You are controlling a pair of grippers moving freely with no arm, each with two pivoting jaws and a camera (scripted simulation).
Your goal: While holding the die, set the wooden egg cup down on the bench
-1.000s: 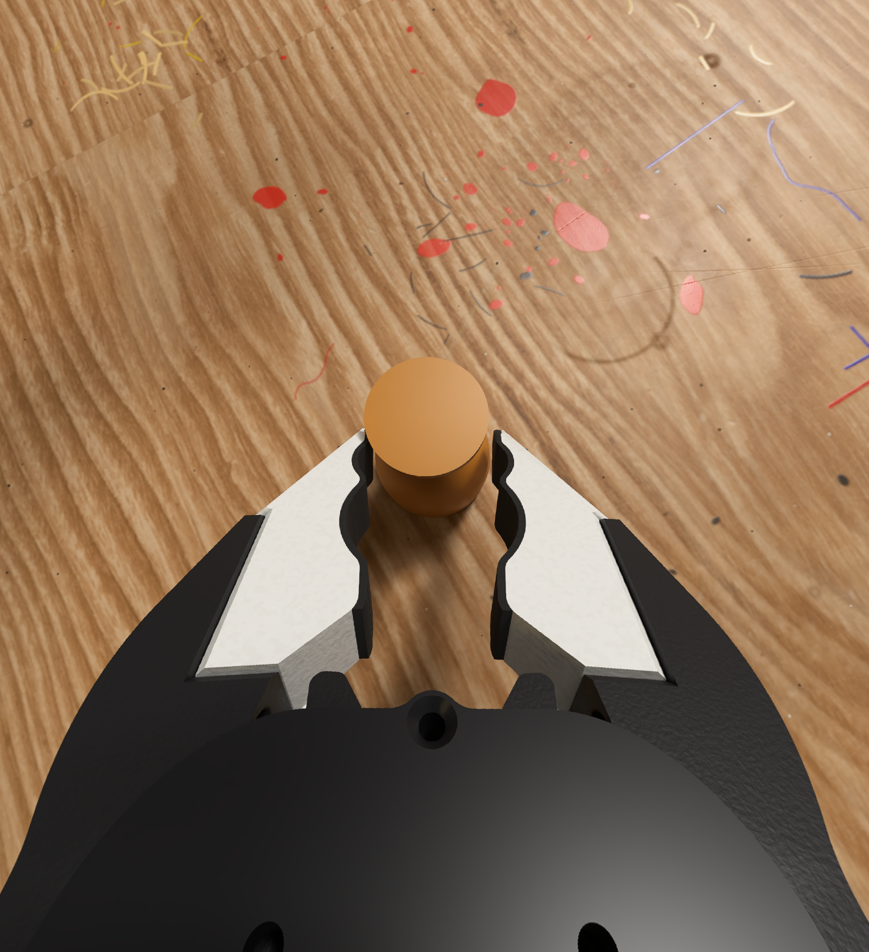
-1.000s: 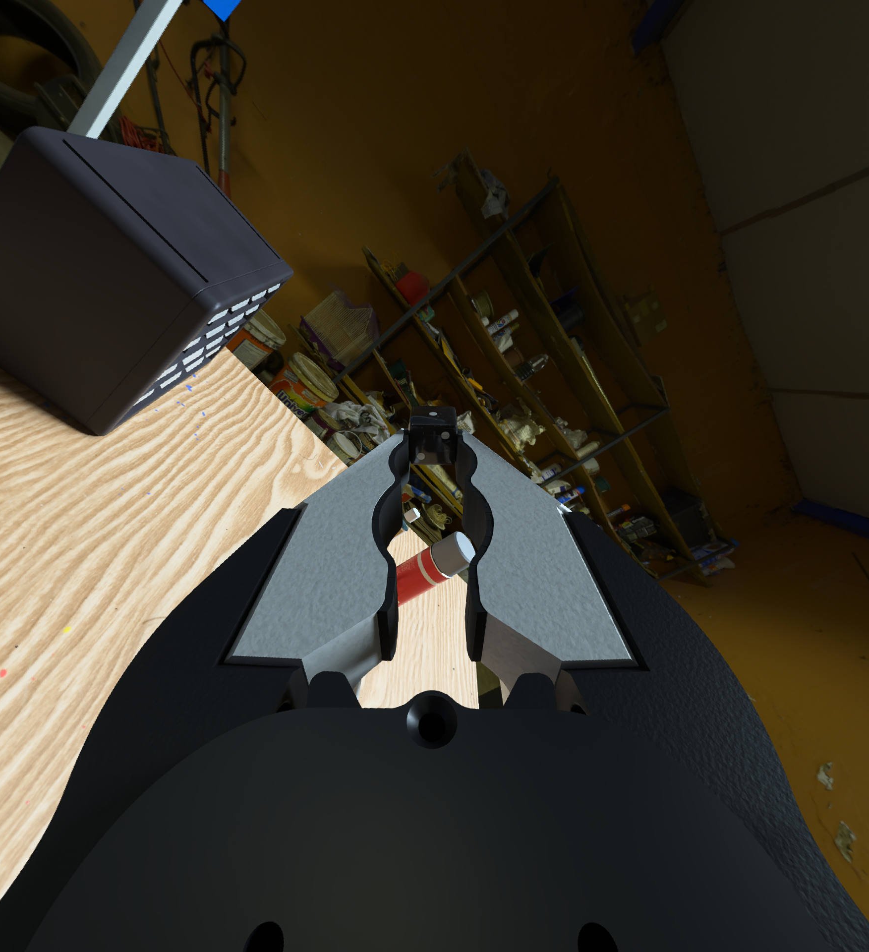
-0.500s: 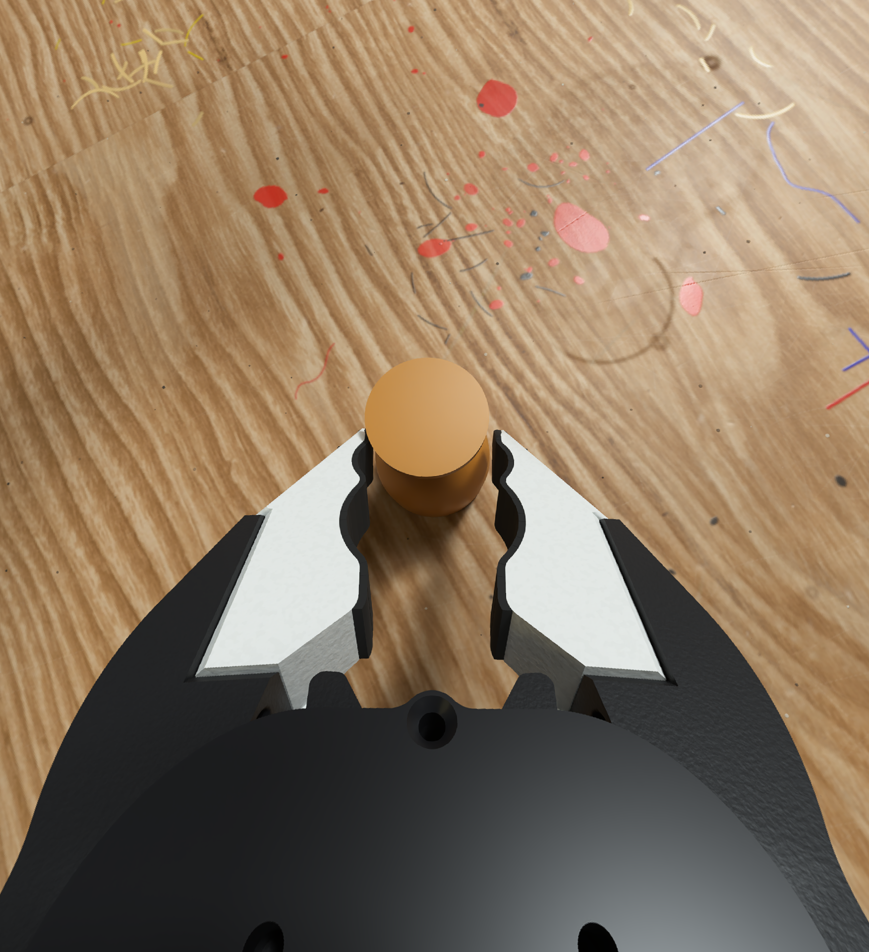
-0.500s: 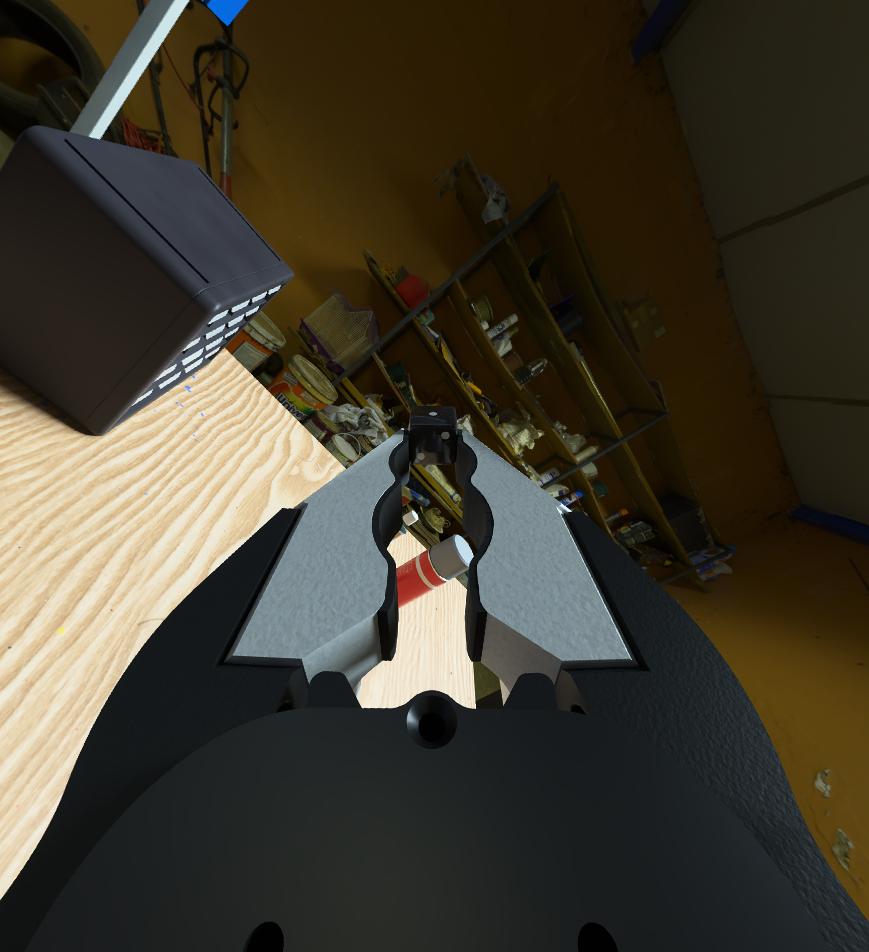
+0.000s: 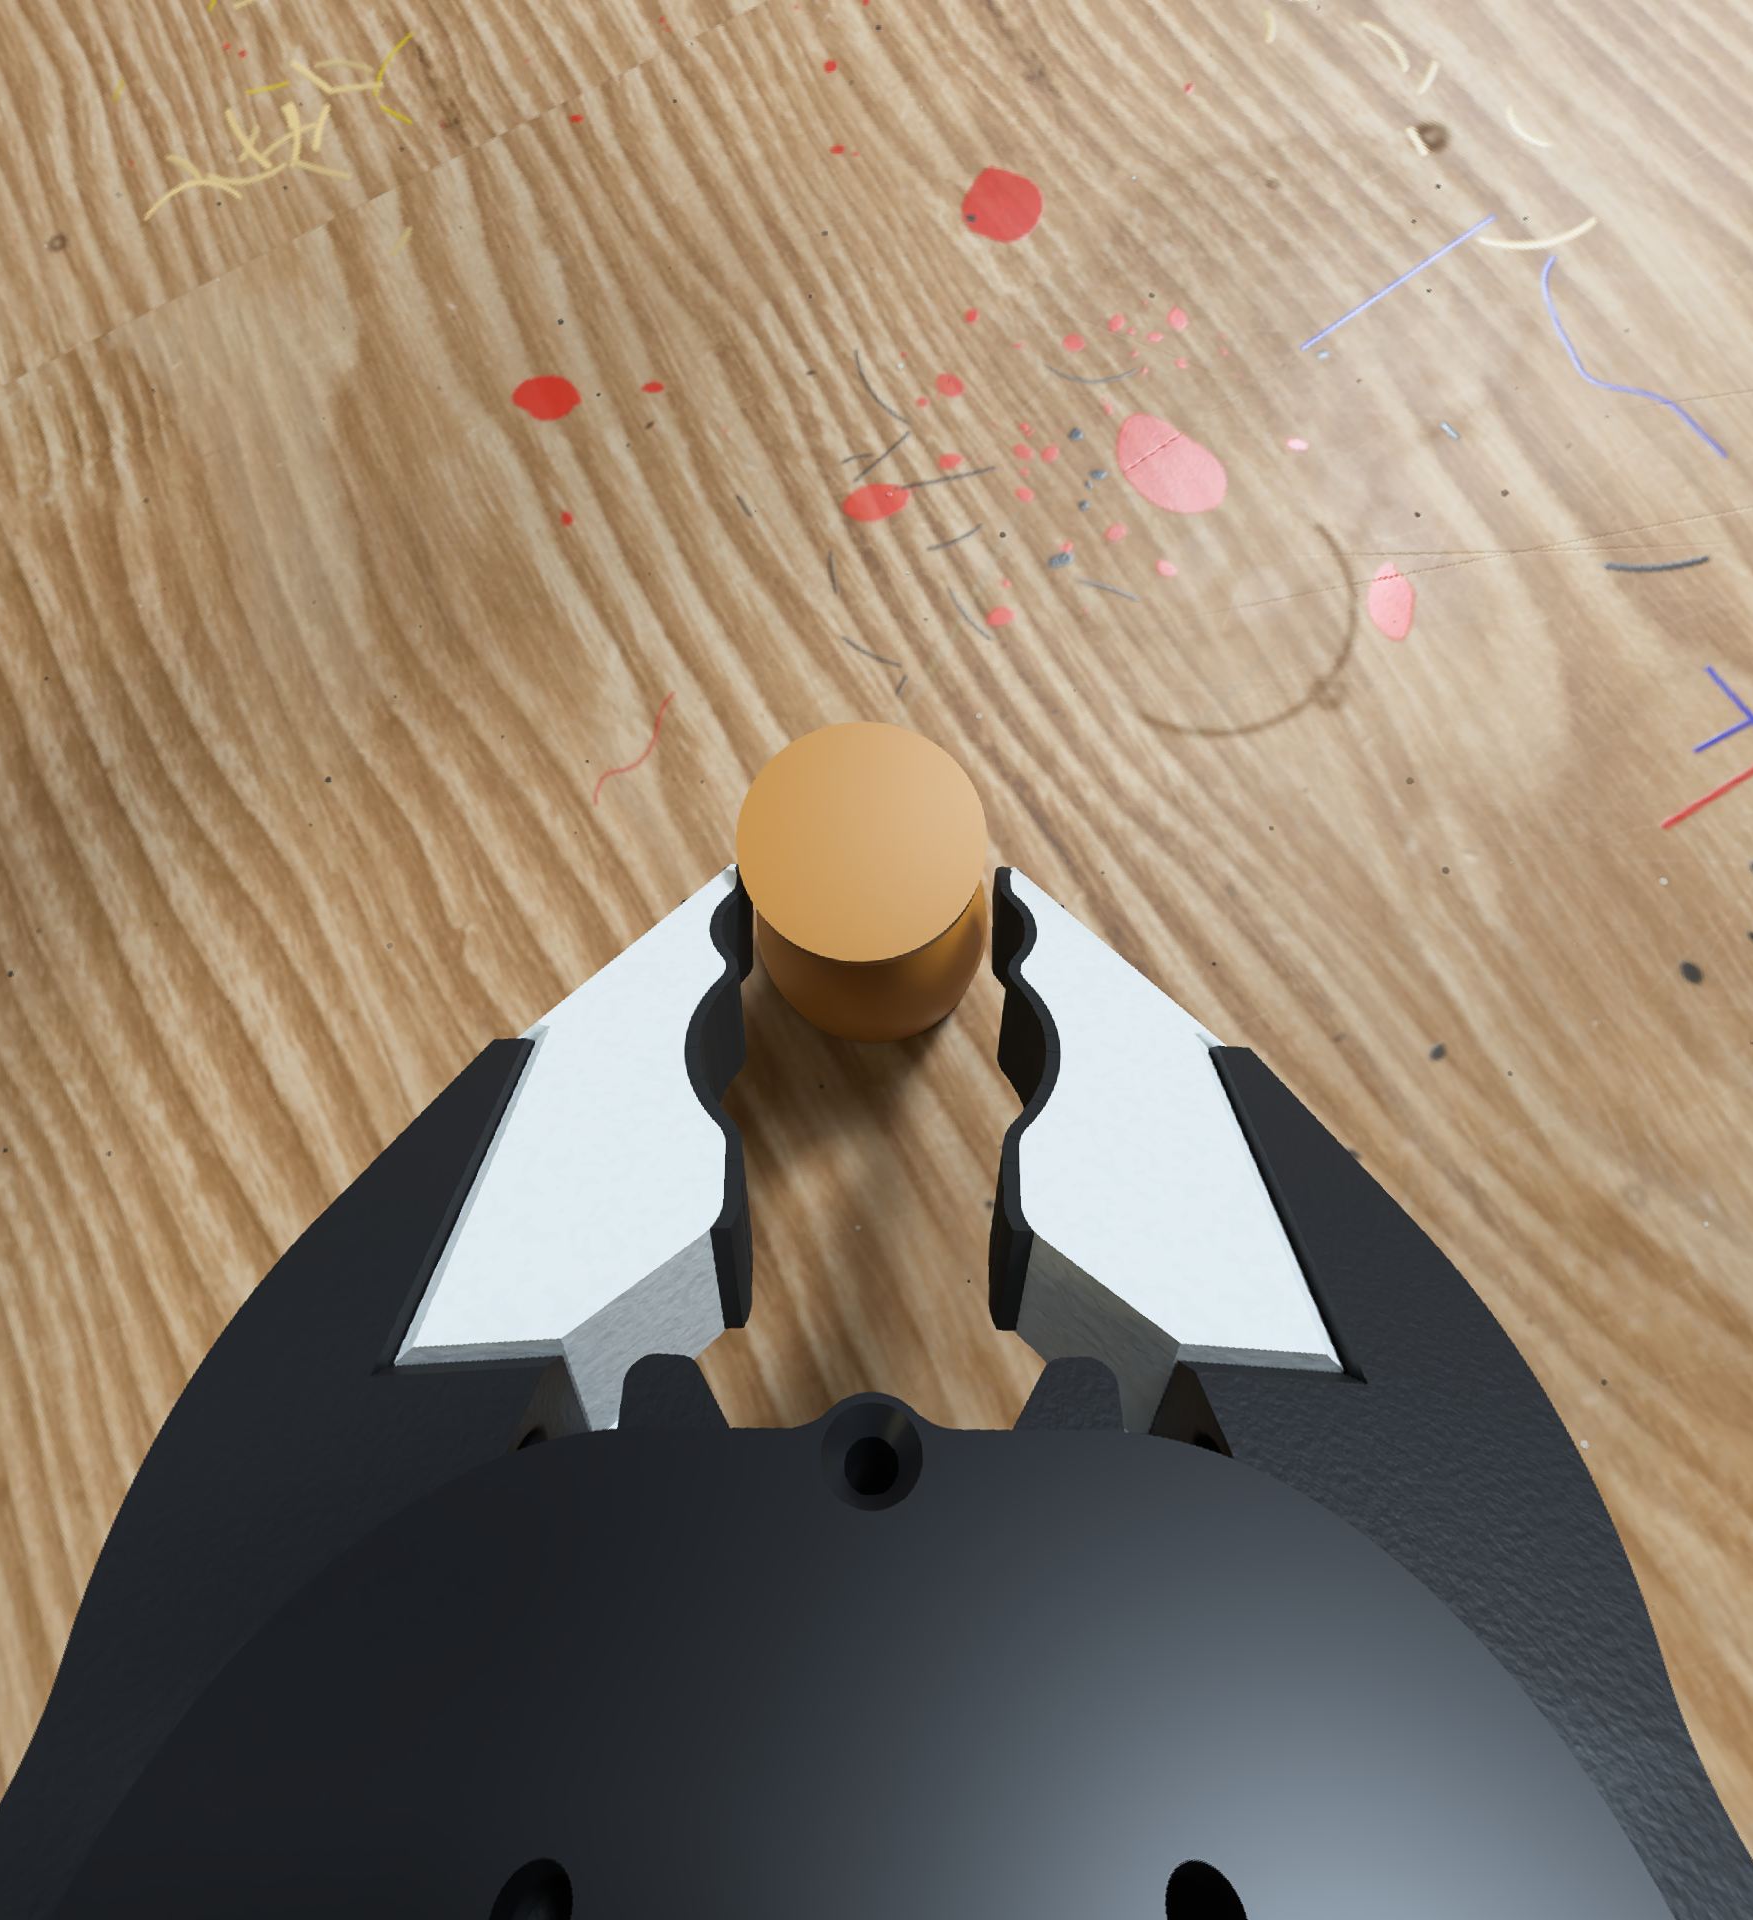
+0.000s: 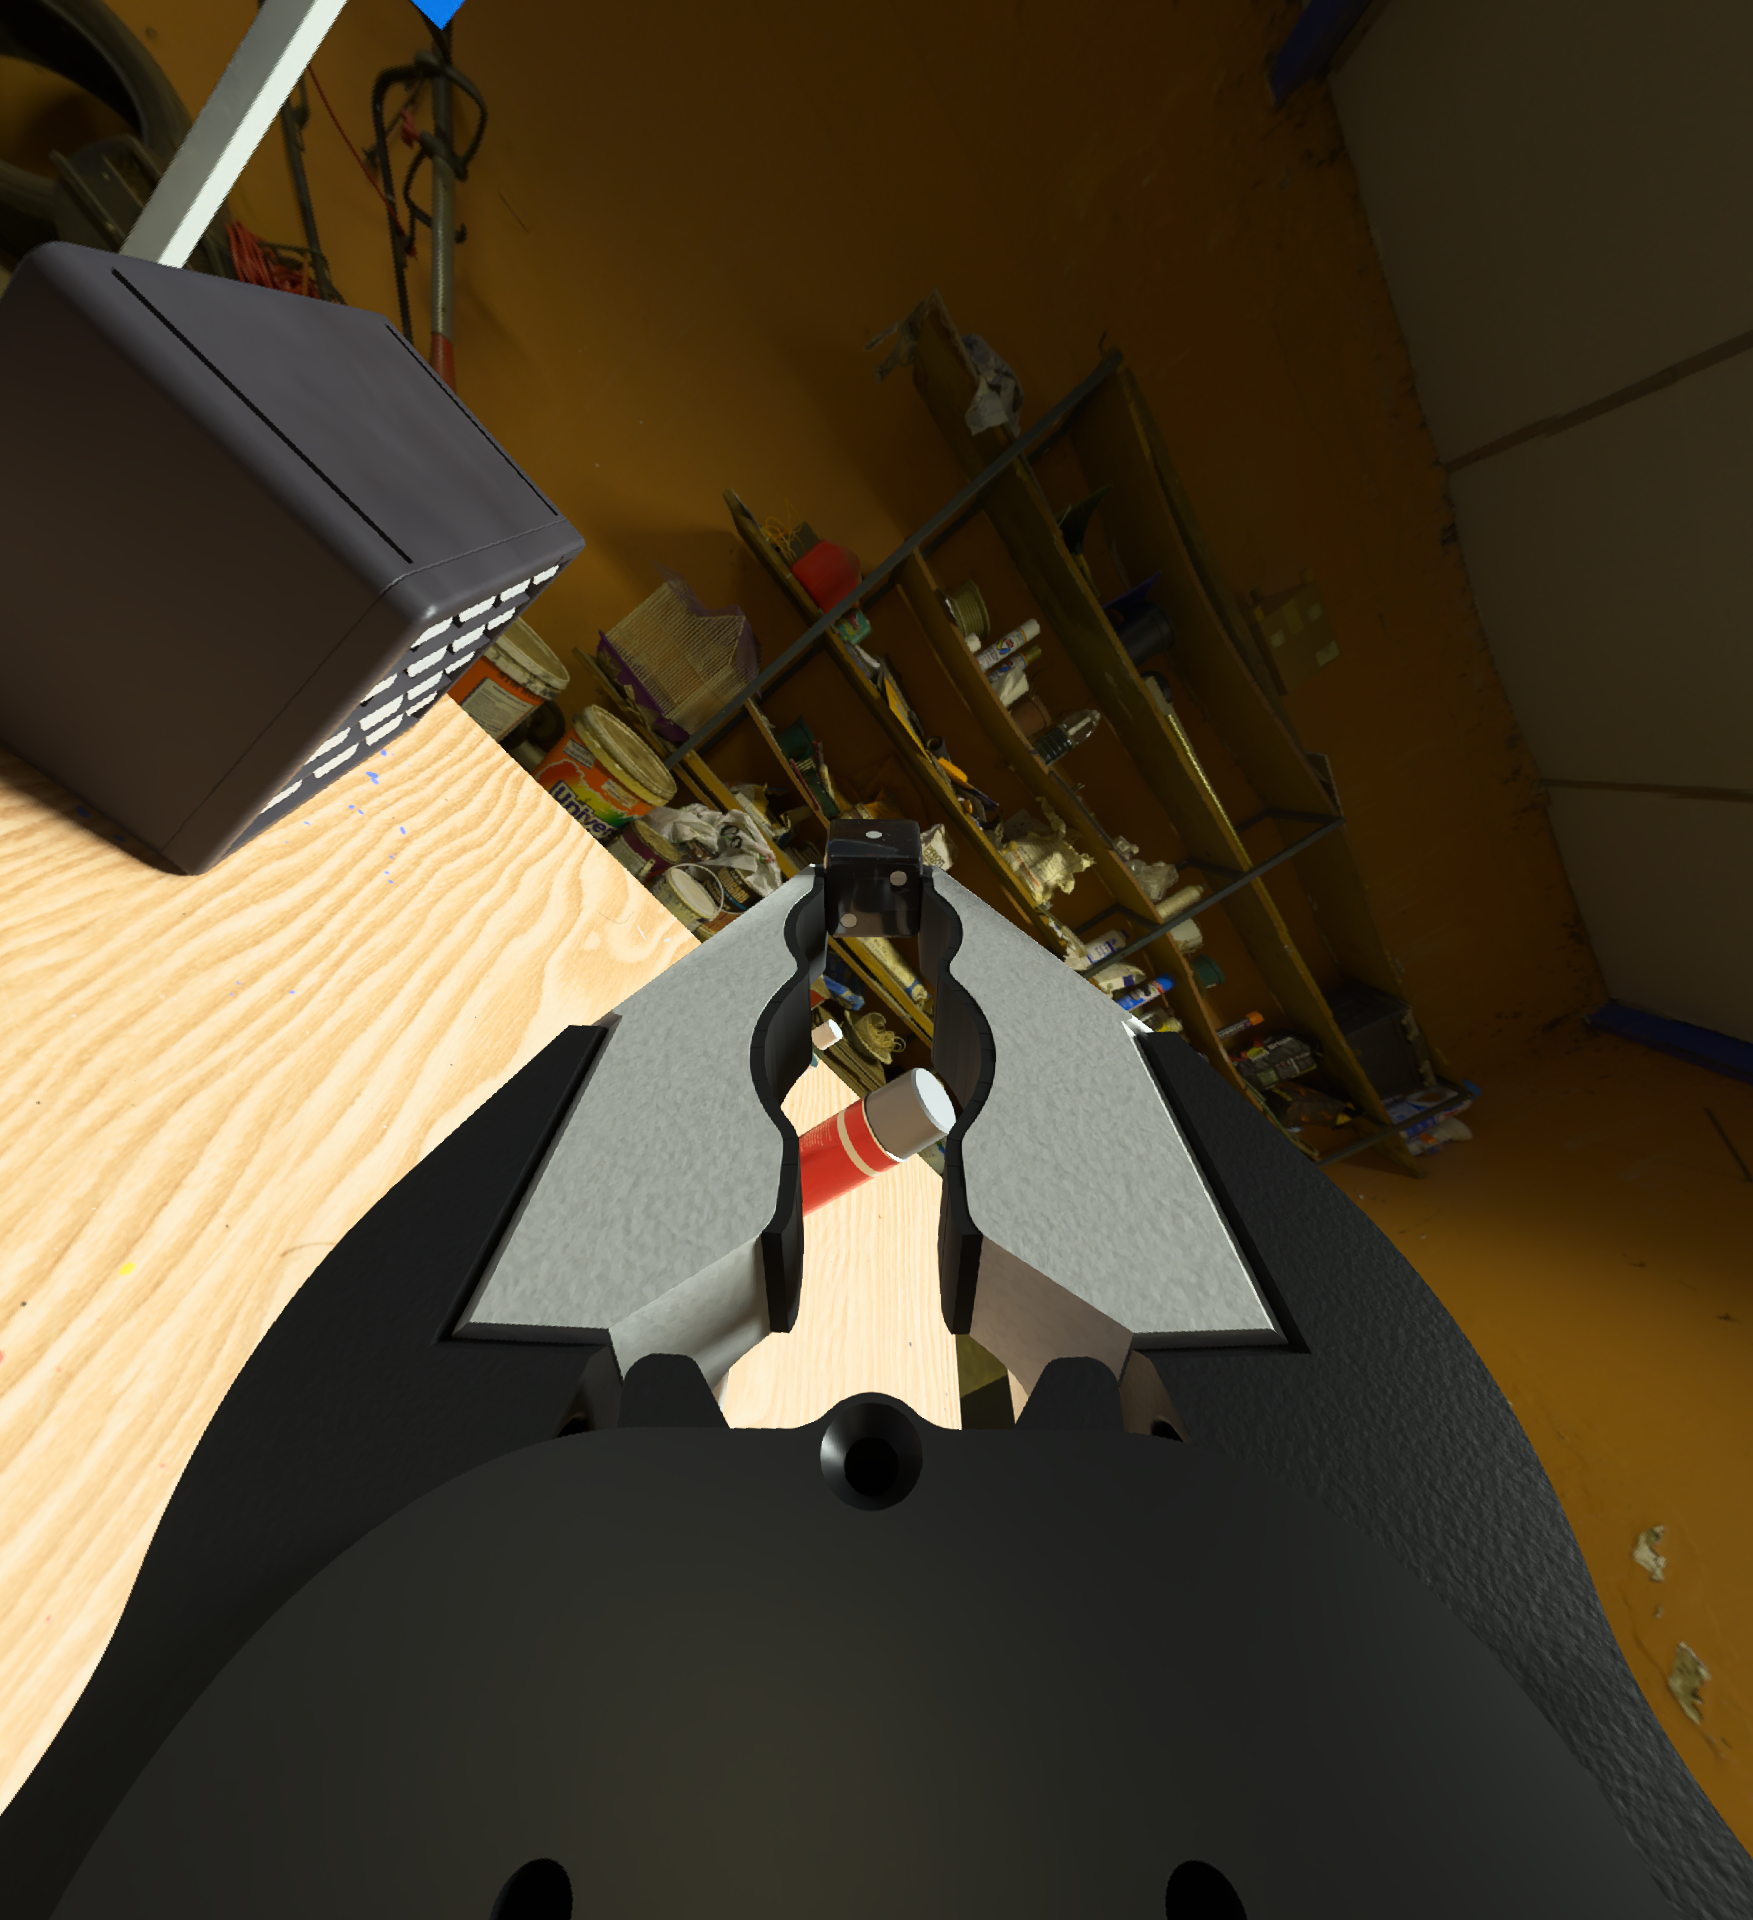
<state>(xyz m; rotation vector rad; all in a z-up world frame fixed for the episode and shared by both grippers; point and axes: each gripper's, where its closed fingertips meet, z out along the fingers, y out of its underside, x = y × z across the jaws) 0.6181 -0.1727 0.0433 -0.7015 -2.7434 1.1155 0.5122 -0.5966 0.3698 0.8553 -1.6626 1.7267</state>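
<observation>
The wooden egg cup [image 5: 861, 842] is a small orange-brown turned piece with a flat round face toward the camera. It stands on the wooden bench [image 5: 332, 727], with its shadow right under it. My left gripper [image 5: 867, 894] is shut on it, one fingertip on each side of its body. In the right wrist view my right gripper [image 6: 872, 894] is shut on a small black die [image 6: 872, 868] with white pips, held at the very fingertips. It is in the air past the edge of the bench [image 6: 176, 1039].
Red, blue and grey paint marks dot the bench ahead of the cup. A dark grey slotted box [image 6: 176, 540] stands on the bench at upper left. A red and white marker [image 6: 851, 1138] lies near the bench edge below the right fingers. Cluttered shelves [image 6: 1059, 779] stand beyond.
</observation>
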